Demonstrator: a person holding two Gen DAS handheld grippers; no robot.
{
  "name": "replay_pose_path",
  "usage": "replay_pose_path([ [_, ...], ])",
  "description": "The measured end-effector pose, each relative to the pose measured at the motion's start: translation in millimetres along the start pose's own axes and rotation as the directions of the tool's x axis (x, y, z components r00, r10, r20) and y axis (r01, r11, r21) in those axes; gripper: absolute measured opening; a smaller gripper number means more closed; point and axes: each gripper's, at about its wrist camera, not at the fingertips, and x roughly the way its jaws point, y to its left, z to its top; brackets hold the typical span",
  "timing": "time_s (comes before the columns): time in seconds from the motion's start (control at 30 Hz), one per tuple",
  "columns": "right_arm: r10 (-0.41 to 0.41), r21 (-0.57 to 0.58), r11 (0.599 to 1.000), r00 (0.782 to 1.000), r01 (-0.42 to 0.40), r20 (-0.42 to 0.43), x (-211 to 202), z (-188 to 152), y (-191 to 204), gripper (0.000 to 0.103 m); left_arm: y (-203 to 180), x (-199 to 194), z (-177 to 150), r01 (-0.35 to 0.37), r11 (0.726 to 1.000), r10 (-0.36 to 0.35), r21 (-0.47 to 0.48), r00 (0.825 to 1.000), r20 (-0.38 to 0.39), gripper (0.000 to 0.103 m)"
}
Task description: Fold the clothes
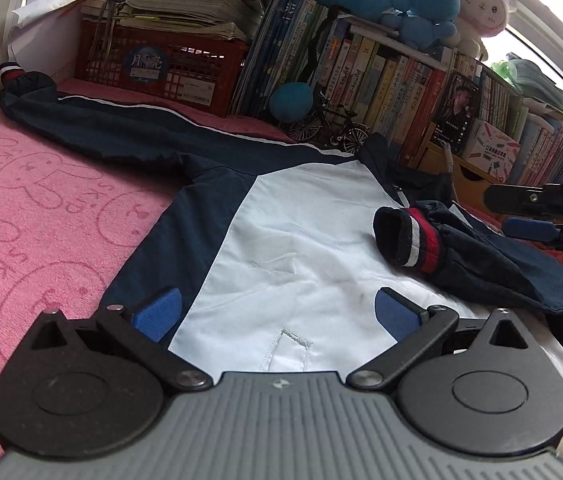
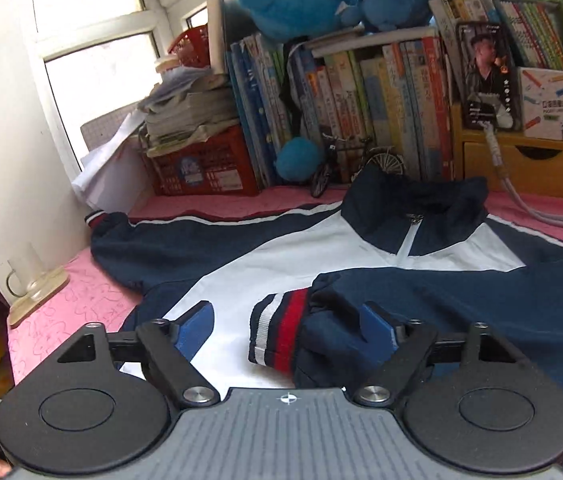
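Left wrist view: the jacket (image 1: 293, 240) lies flat, front up, on the pink blanket (image 1: 41, 208), its collar toward the far edge by the books (image 1: 381, 80). One sleeve (image 1: 121, 124) stretches straight out toward the far left corner, next to the red crate (image 1: 161, 64). The other sleeve (image 1: 481, 256) is folded in across the white chest, its striped cuff (image 1: 405, 236) resting on the panel. The left gripper (image 1: 277, 312) hovers low over the hem with its jaws wide apart, holding nothing. The right gripper (image 1: 537, 216) shows at the right edge; from here I cannot tell how its jaws stand.

Right wrist view: the right gripper (image 2: 285, 328) stands over the folded sleeve (image 2: 461, 304), jaws apart, the cuff (image 2: 281, 332) lying loose between the fingers, not pinched. The collar (image 2: 413, 204) and zip show clearly here, as does a glass mug (image 2: 27, 276) at the blanket's left edge.

By my judgement the fold is partway: one sleeve is in, the outstretched sleeve and the body fold are left.
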Motion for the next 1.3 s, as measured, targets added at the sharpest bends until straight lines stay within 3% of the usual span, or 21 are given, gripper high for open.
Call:
replay_pose_path([
  [0.1,-0.083,-0.012,0.996,0.995,0.084,0.060,-36,-5,-13,0.095,-2,1,15,0.130,0.987,-0.134,-0.092,0.990,-0.033,0.103],
  [0.2,-0.200,-0.012,0.979,0.974,0.203,0.109,-67,-17,-29,0.095,-11,11,33,0.265,0.942,-0.282,-0.206,0.958,-0.056,0.103],
  [0.27,-0.256,-0.002,0.966,0.959,0.258,0.123,-80,-25,-38,0.095,-25,23,45,0.291,0.931,-0.313,-0.221,0.947,-0.068,0.103],
  [0.37,-0.333,0.015,0.943,0.933,0.334,0.139,-99,-36,-51,0.095,-52,48,59,0.271,0.945,-0.287,-0.180,0.955,-0.071,0.103],
  [0.43,-0.381,0.014,0.923,0.912,0.384,0.150,-110,-43,-58,0.095,-65,70,65,0.220,0.962,-0.238,-0.159,0.966,-0.101,0.103],
  [0.53,-0.478,-0.059,0.867,0.860,0.494,0.179,-123,-54,-60,0.097,-77,105,63,0.161,0.969,-0.197,-0.189,0.962,-0.187,0.103],
  [0.63,-0.533,-0.127,0.820,0.826,0.558,0.185,-132,-70,-63,0.100,-91,119,53,0.113,0.985,-0.129,-0.128,0.984,-0.120,0.103],
  [0.77,-0.568,-0.162,0.790,0.805,0.592,0.172,-138,-89,-69,0.100,-115,125,41,0.022,0.999,-0.023,-0.024,0.999,-0.046,0.102],
  [0.83,-0.585,-0.166,0.776,0.792,0.609,0.173,-139,-95,-71,0.100,-121,124,39,0.020,1.000,-0.019,0.016,0.999,-0.039,0.082],
  [0.87,-0.594,-0.166,0.769,0.786,0.617,0.174,-140,-97,-72,0.100,-125,124,38,0.021,0.999,-0.020,0.036,0.999,-0.036,0.063],
  [0.9,-0.598,-0.169,0.766,0.783,0.621,0.171,-137,-98,-73,0.100,-123,123,40,0.036,0.999,-0.035,0.022,0.999,-0.031,0.057],
  [0.97,-0.601,-0.177,0.762,0.782,0.622,0.162,-130,-97,-73,0.100,-120,122,45,0.048,0.999,-0.048,-0.001,0.999,-0.006,0.057],
  [1.3,-0.619,-0.231,0.742,0.776,0.629,0.122,-89,-94,-73,0.101,-95,117,104,-0.044,0.999,0.044,-0.004,0.985,0.168,0.057],
])
